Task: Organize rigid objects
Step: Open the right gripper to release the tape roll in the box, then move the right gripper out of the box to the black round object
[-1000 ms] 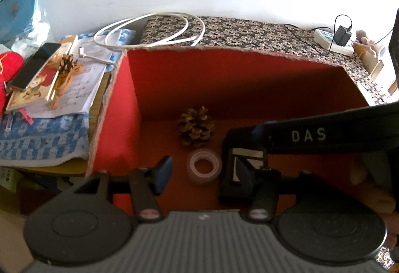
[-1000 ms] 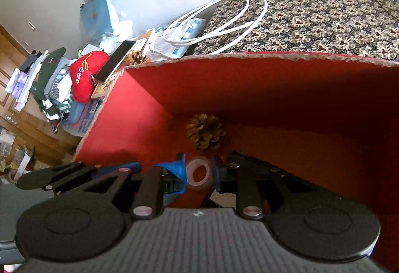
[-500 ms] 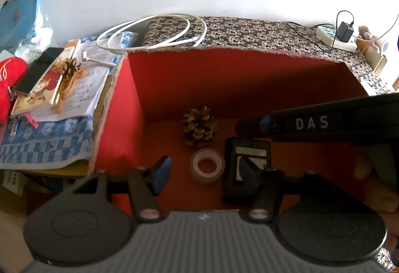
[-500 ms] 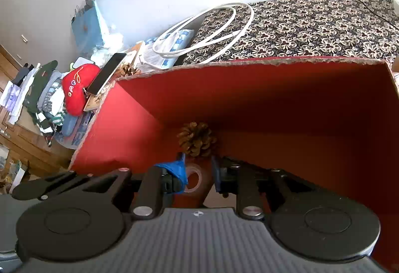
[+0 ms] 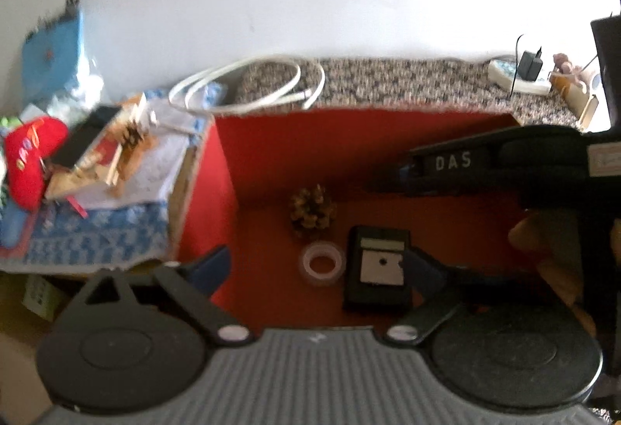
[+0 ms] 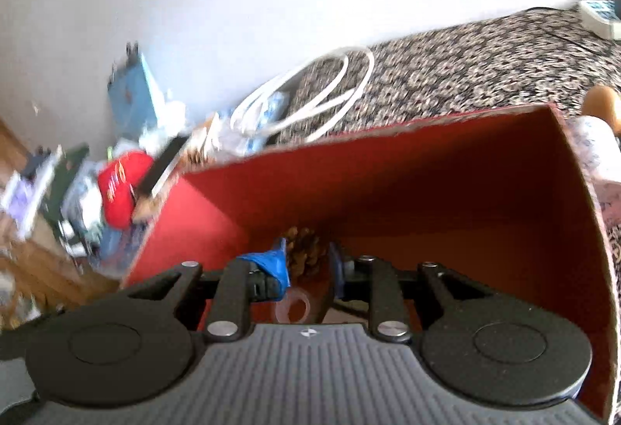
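Inside the red box (image 5: 271, 153), near its back-left corner: one pine cone (image 5: 312, 207), one tape roll (image 5: 322, 264), one black device (image 5: 379, 268), its long axis running front to back. A second pine cone (image 5: 132, 132) sits outside, left of the box. Left gripper (image 5: 316, 266) spread, empty, nearer that cone. Right gripper (image 6: 306, 262) slightly parted, empty, over the box.

Table (image 5: 407, 83): patterned cloth cover (blurred).
Red box (image 5: 310, 137): on it.
White cable (image 5: 248, 83): coiled behind the box's left corner.
Power strip (image 5: 516, 77): beyond its right corner.
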Tool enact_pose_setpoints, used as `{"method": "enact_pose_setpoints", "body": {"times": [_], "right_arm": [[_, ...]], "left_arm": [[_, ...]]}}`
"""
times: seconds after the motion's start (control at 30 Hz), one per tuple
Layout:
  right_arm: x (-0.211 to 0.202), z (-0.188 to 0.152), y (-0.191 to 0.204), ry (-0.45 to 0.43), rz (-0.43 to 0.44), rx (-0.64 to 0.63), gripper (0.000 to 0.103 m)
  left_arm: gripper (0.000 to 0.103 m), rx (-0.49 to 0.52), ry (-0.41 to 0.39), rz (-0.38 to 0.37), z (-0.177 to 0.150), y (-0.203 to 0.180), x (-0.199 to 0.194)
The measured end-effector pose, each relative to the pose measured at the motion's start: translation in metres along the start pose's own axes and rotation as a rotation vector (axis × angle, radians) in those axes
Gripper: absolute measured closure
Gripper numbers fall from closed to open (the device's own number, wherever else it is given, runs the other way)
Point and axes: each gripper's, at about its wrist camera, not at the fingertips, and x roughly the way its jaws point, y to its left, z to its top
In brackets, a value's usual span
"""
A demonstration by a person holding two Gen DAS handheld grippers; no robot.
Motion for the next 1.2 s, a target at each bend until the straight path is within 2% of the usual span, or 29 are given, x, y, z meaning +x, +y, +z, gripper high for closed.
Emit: {"method": "enact_pose_setpoints", "body": {"times": [0.27, 0.47, 0.57, 0.73, 0.9, 1.03, 1.1, 1.2], "right_arm": [[-0.039, -0.015, -0.007, -0.075, 0.115, 0.049, 0.092], [-0.079, -0.026, -0.010, -0.107, 0.237, 0.061, 0.090], [-0.097, -0.034, -0.014, -0.117, 0.266, 0.058, 0.086], [-0.121, -0.053, -0.013, -0.080, 0.245, -0.018, 0.086], [-0.138, -0.082, -0.012, -0.030, 0.195, -0.139, 0.085], [-0.141, -0.107, -0.017, 0.011, 0.154, -0.221, 0.084], [-0.137, -0.117, -0.024, 0.042, 0.153, -0.225, 0.083], [-0.128, -0.131, -0.040, 0.111, 0.137, -0.161, 0.082]], "left_arm": [[0.004, -0.007, -0.059, -0.002, -0.005, 0.000, -0.035], [0.002, 0.022, -0.105, -0.045, -0.022, -0.002, -0.065], [0.002, 0.038, -0.101, -0.089, -0.033, -0.007, -0.075], [0.002, 0.089, -0.067, -0.145, -0.054, -0.022, -0.077], [0.002, 0.157, 0.005, -0.228, -0.080, -0.044, -0.072], [0.002, 0.203, 0.052, -0.267, -0.095, -0.061, -0.064], [0.002, 0.218, 0.077, -0.279, -0.100, -0.068, -0.058], [0.002, 0.235, 0.112, -0.300, -0.108, -0.076, -0.048]]}}
